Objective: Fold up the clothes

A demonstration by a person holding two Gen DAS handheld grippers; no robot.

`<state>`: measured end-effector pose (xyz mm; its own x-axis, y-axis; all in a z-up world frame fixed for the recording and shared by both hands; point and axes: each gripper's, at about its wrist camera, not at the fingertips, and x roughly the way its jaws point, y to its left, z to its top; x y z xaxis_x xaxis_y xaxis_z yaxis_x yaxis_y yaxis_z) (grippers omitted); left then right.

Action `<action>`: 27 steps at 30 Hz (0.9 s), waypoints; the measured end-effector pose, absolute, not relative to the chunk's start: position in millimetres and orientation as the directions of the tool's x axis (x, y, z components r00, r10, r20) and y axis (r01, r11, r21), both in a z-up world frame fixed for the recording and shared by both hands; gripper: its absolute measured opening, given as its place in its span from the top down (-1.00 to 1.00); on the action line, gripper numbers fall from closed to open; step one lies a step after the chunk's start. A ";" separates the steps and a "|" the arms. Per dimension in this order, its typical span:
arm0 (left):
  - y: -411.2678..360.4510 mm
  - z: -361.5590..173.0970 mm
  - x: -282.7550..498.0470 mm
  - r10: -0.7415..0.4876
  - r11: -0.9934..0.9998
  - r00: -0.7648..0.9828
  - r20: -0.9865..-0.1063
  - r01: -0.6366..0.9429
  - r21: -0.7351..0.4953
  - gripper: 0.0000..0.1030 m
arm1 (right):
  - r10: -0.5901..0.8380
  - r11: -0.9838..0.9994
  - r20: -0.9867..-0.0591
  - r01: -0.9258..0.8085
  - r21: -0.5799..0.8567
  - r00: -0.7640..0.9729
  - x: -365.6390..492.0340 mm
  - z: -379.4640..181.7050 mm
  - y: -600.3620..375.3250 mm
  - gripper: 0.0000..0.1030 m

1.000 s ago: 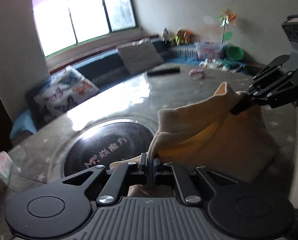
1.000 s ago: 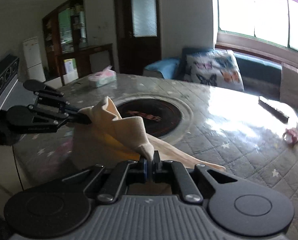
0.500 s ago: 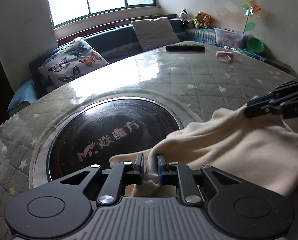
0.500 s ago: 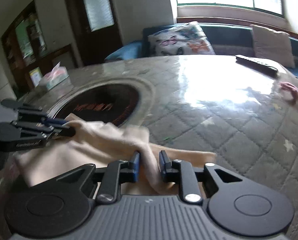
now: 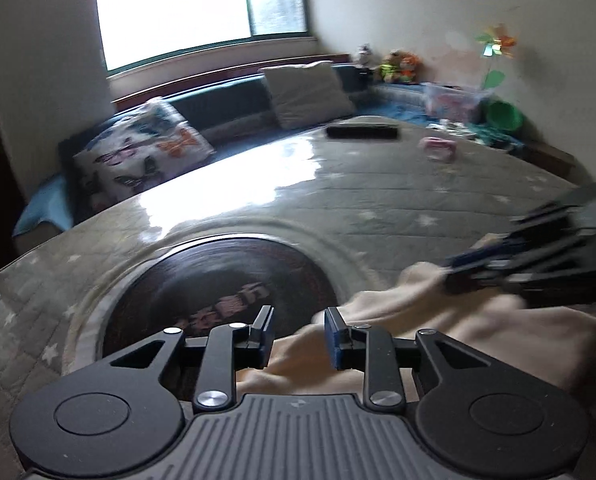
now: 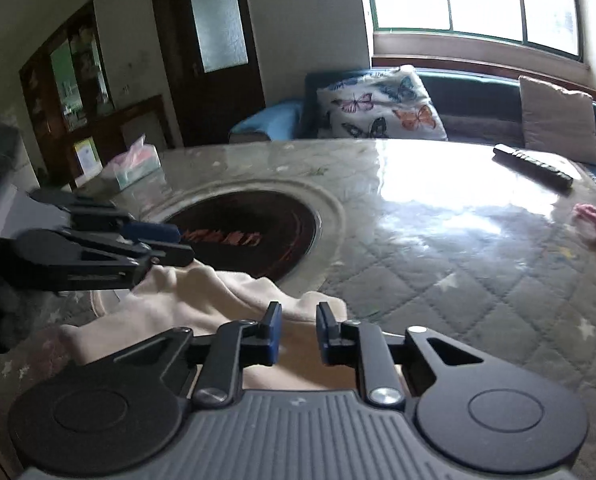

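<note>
A: Where is the cloth (image 5: 438,332) lying?

B: On the near edge of the tabletop (image 5: 378,200), just at the rim of the dark round inset (image 5: 218,280), with one corner lapping over that rim. It lies low and rumpled, in what looks like a doubled layer, so I judge one fold is laid down.

A: And the left hand-held gripper (image 5: 296,338)?

B: Its fingers are spread wide, with the cloth's left edge under the gap and nothing pinched. The right hand-held gripper (image 6: 297,330) is spread too, over the cloth's right edge, cloth showing between its blue pads (image 6: 273,330) but not clamped.

A: Why both at the same edge line?

B: Each sits at an end of the cloth, which suits carrying two corners over together and letting go once they land. Seen from the right view, the left one hovers at the far-left corner; whether it touches the fabric there is blurred.

A: Anything in the way?

B: No. The remote (image 6: 534,166), the pink thing (image 6: 588,218) and the tissue box (image 6: 136,166) are well apart, at the far side.

A: Next?

B: Probably a fresh grip for another fold, since the edges look uneven.
</note>
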<state>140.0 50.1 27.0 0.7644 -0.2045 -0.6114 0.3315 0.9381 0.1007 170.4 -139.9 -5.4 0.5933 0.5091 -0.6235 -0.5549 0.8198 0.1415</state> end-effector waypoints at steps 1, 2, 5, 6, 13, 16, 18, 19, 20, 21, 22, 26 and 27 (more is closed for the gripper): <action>47.4 26.7 140.0 -0.221 0.933 0.756 -0.616 0.349 0.093 0.43 | 0.500 0.825 -0.633 -0.548 0.140 0.591 174.4 -7.6 -136.6 0.72; 43.6 25.3 140.9 -0.239 0.927 0.743 -0.625 0.366 0.082 0.44 | 0.491 0.828 -0.643 -0.544 0.135 0.587 177.5 -10.1 -133.3 0.74; 31.4 17.1 145.2 -0.271 0.908 0.707 -0.653 0.413 0.070 0.53 | 0.459 0.844 -0.666 -0.522 0.120 0.588 186.6 -18.7 -127.6 0.76; 27.7 13.5 146.6 -0.277 0.904 0.699 -0.659 0.422 0.068 0.53 | 0.449 0.850 -0.665 -0.514 0.113 0.597 187.0 -22.6 -127.4 0.77; 19.8 -2.3 164.8 -0.275 0.911 0.668 -0.691 0.410 0.033 0.53 | 0.456 0.847 -0.657 -0.519 0.114 0.600 188.8 -22.5 -132.5 0.77; 19.3 -1.9 163.7 -0.274 0.911 0.671 -0.689 0.410 0.038 0.53 | 0.461 0.850 -0.633 -0.515 0.113 0.622 178.1 -11.9 -142.0 0.76; 19.6 -2.3 163.4 -0.273 0.911 0.672 -0.688 0.410 0.038 0.52 | 0.474 0.842 -0.626 -0.527 0.117 0.619 169.2 -7.4 -147.7 0.76; 19.9 -2.4 163.4 -0.273 0.912 0.673 -0.688 0.409 0.037 0.52 | 0.471 0.838 -0.627 -0.536 0.099 0.621 160.5 -6.3 -151.2 0.76; 20.2 -2.6 163.4 -0.273 0.913 0.674 -0.687 0.407 0.036 0.52 | 0.461 0.840 -0.633 -0.535 0.086 0.622 155.4 -6.8 -153.9 0.76; 20.1 -2.3 163.7 -0.273 0.914 0.674 -0.686 0.404 0.033 0.52 | 0.454 0.843 -0.638 -0.531 0.082 0.622 152.6 -8.0 -156.3 0.76; 20.3 -2.3 163.5 -0.273 0.915 0.675 -0.686 0.402 0.032 0.52 | 0.442 0.850 -0.644 -0.521 0.079 0.624 149.4 -10.4 -160.7 0.76; 20.9 -1.7 160.1 -0.267 0.917 0.682 -0.681 0.397 0.039 0.52 | 0.393 0.881 -0.663 -0.468 0.073 0.637 153.9 -24.3 -173.4 0.77; 21.5 -0.8 158.4 -0.266 0.918 0.684 -0.679 0.396 0.039 0.52 | 0.404 0.882 -0.658 -0.461 0.096 0.636 156.2 -26.4 -176.1 0.79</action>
